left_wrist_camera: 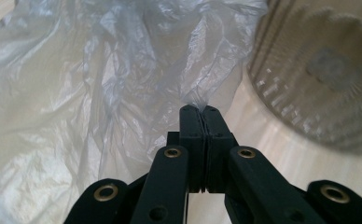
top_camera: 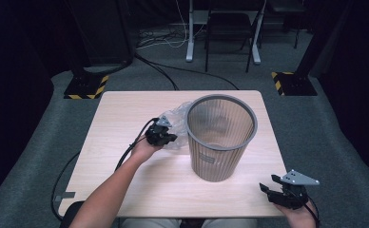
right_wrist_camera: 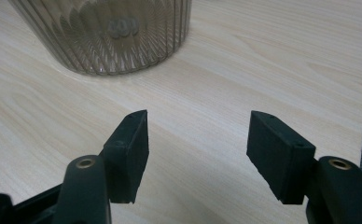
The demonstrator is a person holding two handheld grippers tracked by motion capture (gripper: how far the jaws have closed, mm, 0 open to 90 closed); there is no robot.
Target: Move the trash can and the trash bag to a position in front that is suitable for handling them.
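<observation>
A clear crumpled plastic bag (top_camera: 175, 124) lies on the wooden table just left of a grey ribbed waste bin (top_camera: 220, 137). My left gripper (top_camera: 169, 137) is at the bag's near edge. In the left gripper view its jaws stand pressed together with a fold of the plastic bag (left_wrist_camera: 123, 79) pinched at the tips of the left gripper (left_wrist_camera: 199, 110). My right gripper (top_camera: 268, 190) rests at the table's front right corner, apart from the bin. In the right gripper view the right gripper (right_wrist_camera: 198, 140) is open with bare table between its jaws, and the bin (right_wrist_camera: 109, 32) stands beyond.
The table (top_camera: 125, 114) has free room on its left half and in front of the bin. Past the far edge, on the grey carpet, are cables, chair legs (top_camera: 225, 42) and two stands with yellow-black striped bases (top_camera: 85, 85).
</observation>
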